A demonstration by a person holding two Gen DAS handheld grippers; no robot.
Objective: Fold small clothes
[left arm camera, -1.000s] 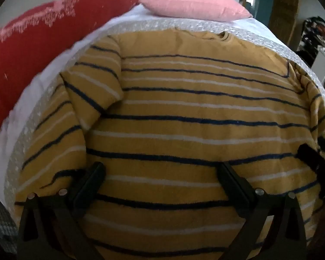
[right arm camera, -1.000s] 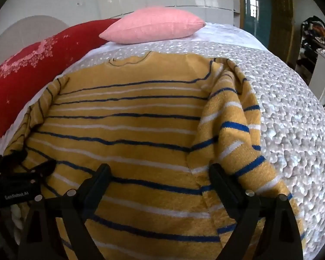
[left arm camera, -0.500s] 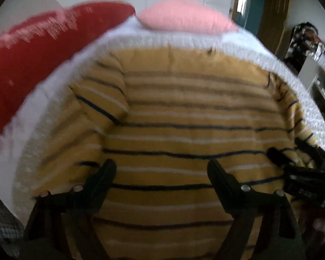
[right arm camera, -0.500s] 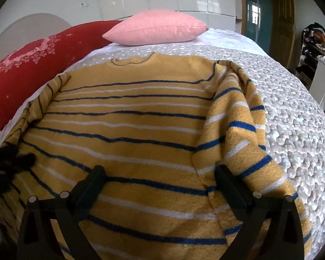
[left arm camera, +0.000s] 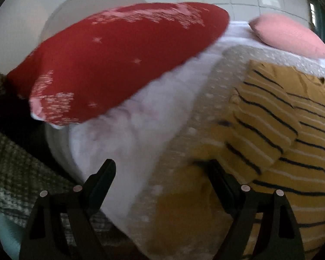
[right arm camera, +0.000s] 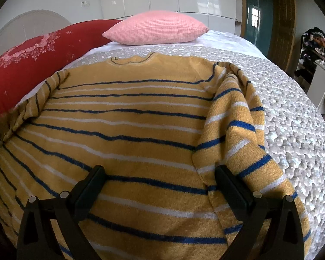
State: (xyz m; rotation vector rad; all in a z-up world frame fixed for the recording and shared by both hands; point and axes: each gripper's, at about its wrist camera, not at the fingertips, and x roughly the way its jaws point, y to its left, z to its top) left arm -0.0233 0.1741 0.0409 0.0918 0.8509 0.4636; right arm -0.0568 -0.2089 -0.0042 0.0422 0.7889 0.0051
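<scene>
A yellow sweater (right arm camera: 130, 130) with blue and white stripes lies flat on the bed, neck towards the pillows. Its right sleeve (right arm camera: 234, 134) is folded in over the body. The left sleeve (left arm camera: 264, 117) is folded in too. My right gripper (right arm camera: 160, 171) hovers open over the sweater's lower half, with nothing pinched between its fingers. In the blurred left wrist view, the sweater (left arm camera: 292, 151) is at the right. My left gripper (left arm camera: 162, 173) stands open over the bedspread's left edge, its right finger (left arm camera: 218, 175) by the sweater's left border, nothing held.
A red pillow (left arm camera: 119, 65) and a pink pillow (right arm camera: 156, 28) lie at the head of the bed. The grey textured bedspread (right arm camera: 292, 119) stretches right of the sweater. A white sheet (left arm camera: 130, 130) and green knitted cloth (left arm camera: 10, 162) show at the bed's left side. Cluttered shelves (right arm camera: 318, 49) stand far right.
The left wrist view has swung left, off the sweater's middle towards the red pillow and the bed's left edge. The left gripper has left the right view. The right gripper barely moved.
</scene>
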